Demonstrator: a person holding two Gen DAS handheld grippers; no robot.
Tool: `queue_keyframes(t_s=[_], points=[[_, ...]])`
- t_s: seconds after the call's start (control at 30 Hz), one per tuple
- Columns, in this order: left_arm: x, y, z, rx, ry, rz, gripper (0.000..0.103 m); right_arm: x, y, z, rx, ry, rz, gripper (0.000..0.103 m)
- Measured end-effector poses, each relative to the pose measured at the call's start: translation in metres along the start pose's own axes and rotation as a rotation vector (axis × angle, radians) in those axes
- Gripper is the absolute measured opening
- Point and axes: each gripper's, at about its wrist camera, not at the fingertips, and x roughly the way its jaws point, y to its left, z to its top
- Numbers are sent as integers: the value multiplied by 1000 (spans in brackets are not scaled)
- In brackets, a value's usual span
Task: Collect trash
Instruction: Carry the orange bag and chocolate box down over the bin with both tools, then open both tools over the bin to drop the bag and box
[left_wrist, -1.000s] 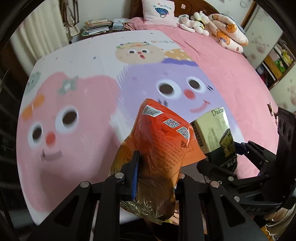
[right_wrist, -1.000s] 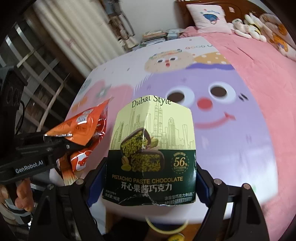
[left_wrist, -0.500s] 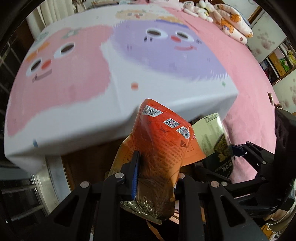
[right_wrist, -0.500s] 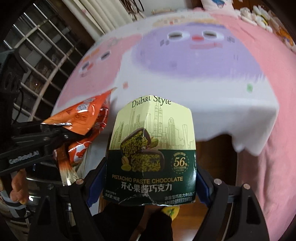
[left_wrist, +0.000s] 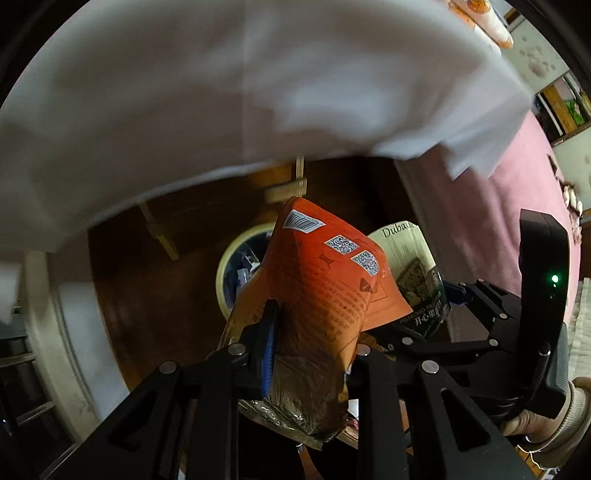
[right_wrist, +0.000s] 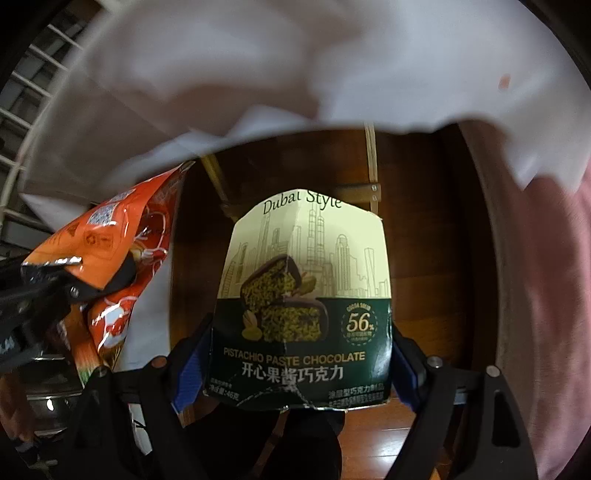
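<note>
- While both tools hang beside the bed's white sheet (left_wrist: 184, 92):
- Left gripper (left_wrist: 310, 343): jaws pinching orange snack bag (left_wrist: 325, 280), upright, just above round bin (left_wrist: 236, 273) (pale rim, on dark wooden floor below the sheet's edge).
- Right gripper (right_wrist: 295, 365): jaws pinching pistachio chocolate box (right_wrist: 306, 295), just right of the bag, near the bin.
</note>
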Motion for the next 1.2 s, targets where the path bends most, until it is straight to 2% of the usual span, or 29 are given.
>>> queue_keyframes(t_s=[0.13, 0.27, 0.33, 0.4, 0.43, 0.5, 0.53, 0.6, 0.73, 0.83, 0.93, 1.0, 1.2], points=[[57, 7, -3, 10, 30, -30, 24, 59, -12, -5, 29, 11, -20, 83], [104, 17, -6, 13, 46, -33, 34, 107, -19, -7, 30, 23, -39, 83], [127, 21, -8, 15, 58, -26, 42, 127, -21, -5, 32, 24, -50, 84], [142, 27, -11, 18, 66, -13, 58, 140, -25, -5, 35, 24, -45, 84], [149, 29, -12, 18, 69, -7, 61, 147, -27, -5, 37, 25, -48, 84], [159, 33, -12, 11, 72, 0, 74, 153, -30, -5, 36, 15, -60, 85], [163, 38, -12, 9, 76, -6, 77, 153, -30, -6, 36, 13, -62, 85], [167, 43, -9, 12, 75, -5, 83, 157, -30, -4, 38, 18, -56, 85], [167, 47, -9, 28, 62, 17, 86, 161, -29, -2, 22, 16, -66, 85], [161, 51, -7, 28, 44, 32, 95, 158, -26, 0, 11, 12, -60, 85], [152, 55, -6, 24, 29, 45, 97, 155, -22, 3, 5, 2, -45, 88], [144, 58, -5, 17, 15, 54, 100, 153, -19, 6, 2, 0, -39, 95], [121, 61, -4, -1, -7, 68, 102, 140, -12, 15, -7, -1, -40, 96]])
